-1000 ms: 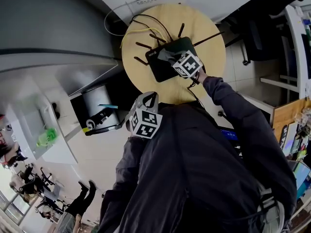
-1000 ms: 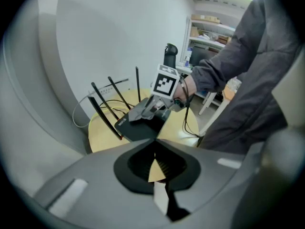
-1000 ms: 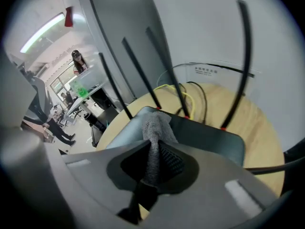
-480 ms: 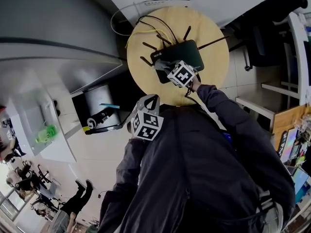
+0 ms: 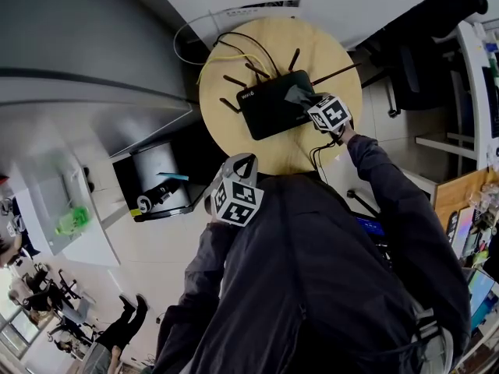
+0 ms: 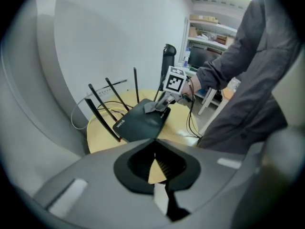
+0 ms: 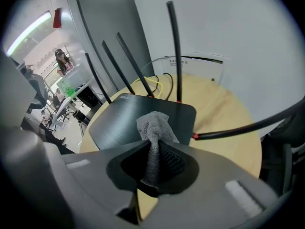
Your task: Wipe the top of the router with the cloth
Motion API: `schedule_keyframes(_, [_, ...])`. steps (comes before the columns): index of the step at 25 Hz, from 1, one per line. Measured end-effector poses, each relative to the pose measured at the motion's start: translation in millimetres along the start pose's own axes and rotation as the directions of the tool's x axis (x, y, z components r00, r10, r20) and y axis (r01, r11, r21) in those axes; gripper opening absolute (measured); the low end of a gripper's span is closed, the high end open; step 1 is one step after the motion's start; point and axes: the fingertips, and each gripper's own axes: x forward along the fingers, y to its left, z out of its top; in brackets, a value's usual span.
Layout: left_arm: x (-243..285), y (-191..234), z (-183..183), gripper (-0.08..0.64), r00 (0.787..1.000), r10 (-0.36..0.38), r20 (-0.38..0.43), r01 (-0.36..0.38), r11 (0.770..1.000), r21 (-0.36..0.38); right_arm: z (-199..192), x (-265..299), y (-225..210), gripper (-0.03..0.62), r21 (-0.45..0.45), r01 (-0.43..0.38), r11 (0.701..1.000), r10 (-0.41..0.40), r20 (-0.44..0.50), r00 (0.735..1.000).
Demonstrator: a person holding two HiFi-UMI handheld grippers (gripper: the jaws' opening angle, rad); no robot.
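Note:
A black router [image 5: 267, 106] with several upright antennas lies on the round wooden table [image 5: 331, 53]. My right gripper [image 5: 306, 100] is shut on a grey cloth [image 5: 297, 93], whose free end is pressed on the router's right end. In the right gripper view the cloth [image 7: 152, 125] bunches out of the jaws onto the router [image 7: 116, 120]. My left gripper [image 5: 242, 160] hangs back by the person's body, short of the table's near edge, shut on nothing. From the left gripper view the router [image 6: 138, 124] and the right gripper [image 6: 163, 102] lie ahead.
Yellow and black cables [image 5: 234, 45] trail off the router's back toward the wall. A grey bin [image 5: 154, 164] stands on the floor left of the table, an office chair [image 5: 417, 61] to its right. A grey partition [image 5: 78, 45] rises at the left.
My right gripper has slid the cloth across the router's top, from its left-middle part to its right end. The left gripper has stayed by the body.

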Motion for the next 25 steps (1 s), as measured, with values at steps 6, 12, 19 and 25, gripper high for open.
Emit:
schedule_keyframes(6, [-0.3, -0.6, -3.4, 0.000, 1.000, -0.004, -0.004, 0.004, 1.000, 0.000, -10.3, -10.0, -22.5, 0.034, 0.061, 0.069, 0.996, -0.068, -0.013, 0.998])
schedule_keyframes(12, [-2.2, -0.3, -7.5, 0.000, 1.000, -0.004, -0.004, 0.004, 1.000, 0.000, 14.1, 4.4, 65.9, 0.034, 0.032, -0.062, 0.998, 0.062, -0.004, 0.998])
schedule_keyframes(19, [-7.4, 1.7, -13.6, 0.000, 1.000, 0.009, 0.001, -0.009, 1.000, -0.010, 30.0, 39.0, 183.2, 0.034, -0.115, -0.205, 0.972, 0.203, -0.030, 0.979])
schedule_keyframes(25, [-11.6, 1.9, -19.8, 0.001, 1.000, 0.018, 0.001, -0.018, 0.999, -0.030, 23.2, 49.3, 193.6, 0.034, -0.103, -0.229, 0.968, 0.225, -0.043, 0.973])
